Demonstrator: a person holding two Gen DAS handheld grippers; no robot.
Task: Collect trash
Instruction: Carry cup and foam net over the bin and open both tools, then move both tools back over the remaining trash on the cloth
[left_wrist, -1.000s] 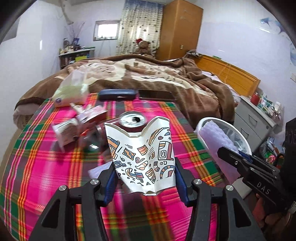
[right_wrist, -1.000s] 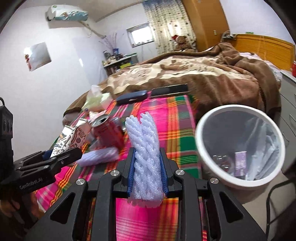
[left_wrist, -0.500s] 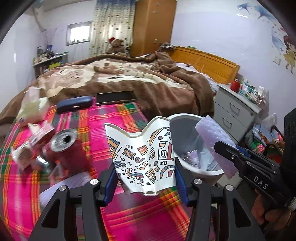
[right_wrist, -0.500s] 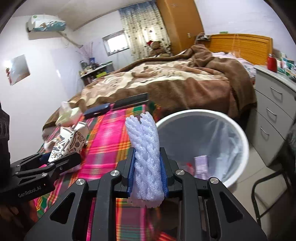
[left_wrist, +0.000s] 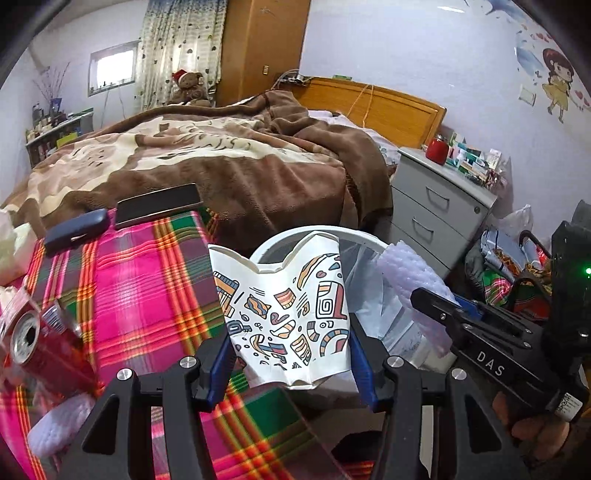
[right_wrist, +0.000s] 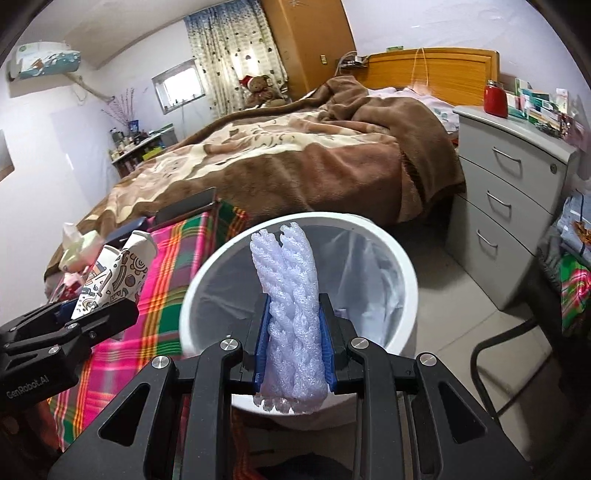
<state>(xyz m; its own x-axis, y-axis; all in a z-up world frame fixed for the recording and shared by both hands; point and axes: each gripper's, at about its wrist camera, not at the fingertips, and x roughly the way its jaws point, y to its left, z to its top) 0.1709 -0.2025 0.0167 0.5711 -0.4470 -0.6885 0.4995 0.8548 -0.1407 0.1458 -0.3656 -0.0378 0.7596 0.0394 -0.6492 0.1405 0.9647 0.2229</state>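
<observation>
My left gripper (left_wrist: 291, 363) is shut on a crushed paper cup (left_wrist: 286, 314) with a colourful doodle print, held at the near rim of the white trash bin (left_wrist: 365, 238). My right gripper (right_wrist: 293, 350) is shut on a roll of pale lilac foam netting (right_wrist: 290, 291), held over the bin's (right_wrist: 207, 273) opening. The bin has a clear liner and stands beside the table with the pink plaid cloth (left_wrist: 140, 280). The cup and left gripper also show at the left of the right wrist view (right_wrist: 114, 273). The foam roll shows at right in the left wrist view (left_wrist: 410, 269).
A red drink can (left_wrist: 44, 350) lies on the cloth at left, with a pale foam piece (left_wrist: 59, 424) near it. A dark blue case (left_wrist: 75, 230) and a flat dark tablet (left_wrist: 157, 205) lie at the cloth's far edge. A bed (left_wrist: 221, 155), grey drawers (right_wrist: 513, 192) and a black chair frame (right_wrist: 506, 350) surround the bin.
Both grippers have swung right from over the table to the trash bin, still holding the cup and the foam roll. The bin now sits directly under the foam roll.
</observation>
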